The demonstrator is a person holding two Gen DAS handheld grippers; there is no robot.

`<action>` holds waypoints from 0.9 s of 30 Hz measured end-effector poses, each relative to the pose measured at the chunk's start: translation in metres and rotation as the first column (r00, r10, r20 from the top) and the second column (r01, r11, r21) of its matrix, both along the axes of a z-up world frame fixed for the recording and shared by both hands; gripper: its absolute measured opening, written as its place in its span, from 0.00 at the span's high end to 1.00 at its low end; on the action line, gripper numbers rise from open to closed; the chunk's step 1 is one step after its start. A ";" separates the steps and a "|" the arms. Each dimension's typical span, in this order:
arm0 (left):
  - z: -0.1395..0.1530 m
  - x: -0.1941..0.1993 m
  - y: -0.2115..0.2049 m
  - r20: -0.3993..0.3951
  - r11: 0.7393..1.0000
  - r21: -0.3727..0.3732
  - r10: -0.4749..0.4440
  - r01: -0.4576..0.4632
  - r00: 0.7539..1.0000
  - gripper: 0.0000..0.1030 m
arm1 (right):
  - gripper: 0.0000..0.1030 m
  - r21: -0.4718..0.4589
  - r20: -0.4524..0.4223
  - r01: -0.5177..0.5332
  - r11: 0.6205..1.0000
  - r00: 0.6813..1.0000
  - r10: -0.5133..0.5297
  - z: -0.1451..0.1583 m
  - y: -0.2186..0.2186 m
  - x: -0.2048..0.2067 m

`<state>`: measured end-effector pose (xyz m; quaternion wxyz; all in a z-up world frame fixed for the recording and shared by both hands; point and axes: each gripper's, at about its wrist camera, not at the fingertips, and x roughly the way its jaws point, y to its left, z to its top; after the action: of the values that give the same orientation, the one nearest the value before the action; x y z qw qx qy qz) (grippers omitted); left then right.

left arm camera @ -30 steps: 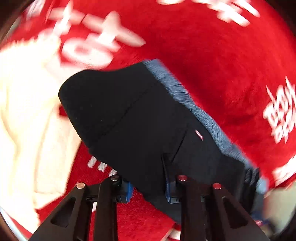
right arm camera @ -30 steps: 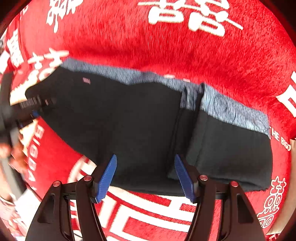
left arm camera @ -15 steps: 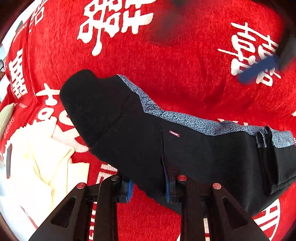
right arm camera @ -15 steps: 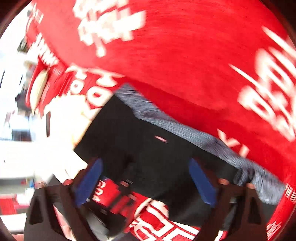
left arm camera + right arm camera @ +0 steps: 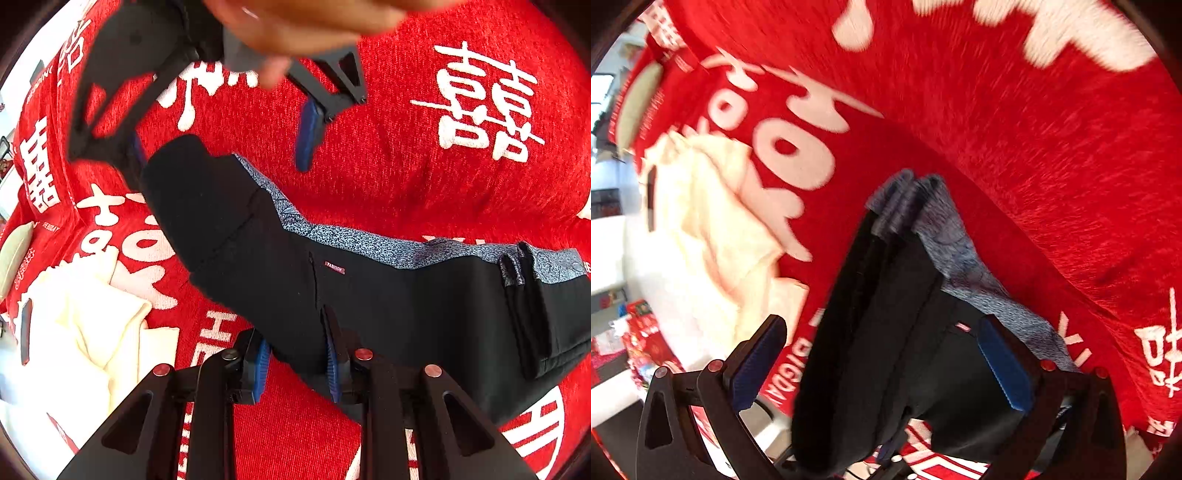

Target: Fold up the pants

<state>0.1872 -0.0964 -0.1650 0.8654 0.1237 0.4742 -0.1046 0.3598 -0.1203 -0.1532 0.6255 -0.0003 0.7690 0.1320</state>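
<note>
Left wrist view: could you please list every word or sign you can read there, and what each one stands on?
"FASHION": small red tag on the black pants.
"囍": white sign on the red blanket, repeated across it.
Small white lettering at the blanket's left edge: too small to read.
White letters near the left claw: partly hidden, unreadable.

A red plush cloth (image 5: 388, 192) printed with large white Chinese characters and some Latin lettering covers the whole supporting surface. Black pants (image 5: 369, 295) with a speckled blue-grey waistband lie on it, stretched across the middle. To their left, a rumpled cream-white garment (image 5: 96, 325) lies on the same cloth near its edge, apart from the pants.
</note>
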 end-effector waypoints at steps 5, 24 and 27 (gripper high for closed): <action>-0.003 0.002 -0.003 -0.016 1.000 0.008 -0.002 0.002 1.000 0.74 | 0.78 0.078 -0.104 0.071 0.994 0.993 -0.063 -0.021 -0.017 -0.010; 0.078 -0.057 -0.094 0.131 0.965 0.018 -0.262 0.262 0.956 0.74 | 0.84 0.491 0.151 0.287 0.822 0.902 -0.405 0.091 -0.182 -0.107; 0.085 -0.075 -0.120 0.145 0.942 0.030 -0.336 0.335 0.931 0.74 | 0.84 0.557 0.163 0.329 0.762 0.857 -0.489 0.099 -0.223 -0.140</action>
<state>0.1124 -0.2165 -0.0798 0.8673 0.2124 0.3810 -0.2400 0.2194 -0.3435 -0.0540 0.7251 0.3151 0.5829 0.1875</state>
